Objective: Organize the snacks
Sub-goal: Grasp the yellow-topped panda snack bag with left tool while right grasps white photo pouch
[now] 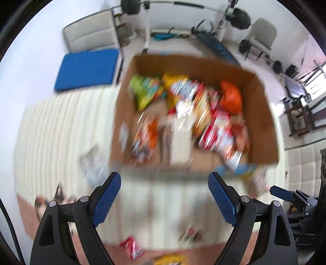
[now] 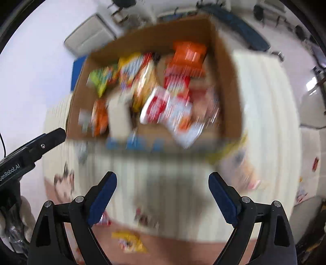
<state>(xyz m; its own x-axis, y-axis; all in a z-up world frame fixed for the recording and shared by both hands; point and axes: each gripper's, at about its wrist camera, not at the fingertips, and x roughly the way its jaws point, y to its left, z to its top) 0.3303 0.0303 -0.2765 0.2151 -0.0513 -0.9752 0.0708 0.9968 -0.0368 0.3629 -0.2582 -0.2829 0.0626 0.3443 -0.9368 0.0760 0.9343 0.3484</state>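
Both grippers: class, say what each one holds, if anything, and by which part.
Nothing is held. The left gripper and right gripper have open, empty jaws above the striped mat.

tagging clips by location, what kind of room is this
Probably a room at home used as a gym: a barbell on a rack, a weight bench, and a cardboard box of snacks on a striped mat.

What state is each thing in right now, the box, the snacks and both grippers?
Cardboard box: open-topped, partly filled with snack packets.
Green packet: lying in the box.
Orange packet: lying in the box.
Loose packets: outside the box, blurred.
Left hand-held gripper: open, empty.
Right hand-held gripper: open, empty.
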